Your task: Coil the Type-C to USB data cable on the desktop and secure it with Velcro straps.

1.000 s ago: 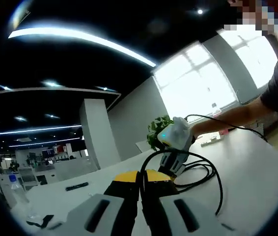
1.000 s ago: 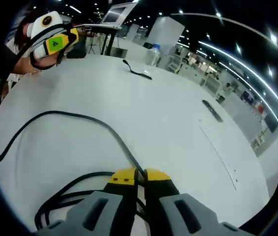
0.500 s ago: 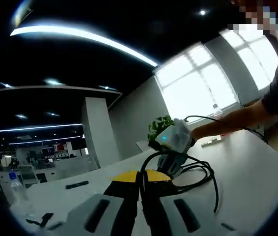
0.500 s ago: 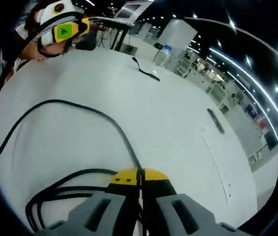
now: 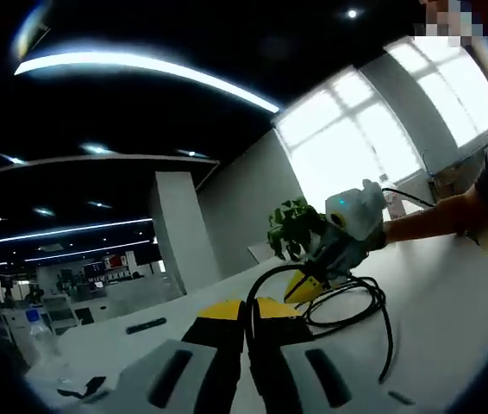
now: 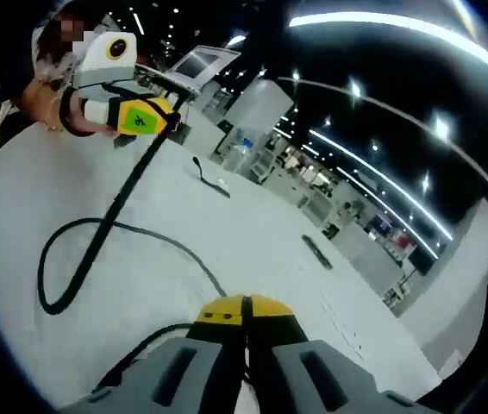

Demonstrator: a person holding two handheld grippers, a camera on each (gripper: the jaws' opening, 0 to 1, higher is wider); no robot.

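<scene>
While pinched in both closed jaws — black cable (image 6: pixel 97 244) (slack loop on white desk (image 6: pixel 253 250)) between them.

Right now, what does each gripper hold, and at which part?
Both hold the black cable. The left gripper and the right gripper each have their jaws shut on a stretch along its length, not on a connector.

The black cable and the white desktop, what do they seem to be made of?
The cable looks like rubber or soft plastic with a matte black jacket: it bends in loose loops and sags between the two hand-held grippers. The desktop looks like a smooth white laminate or painted board: it is flat, even and faintly glossy. Neither can be told for certain.
</scene>
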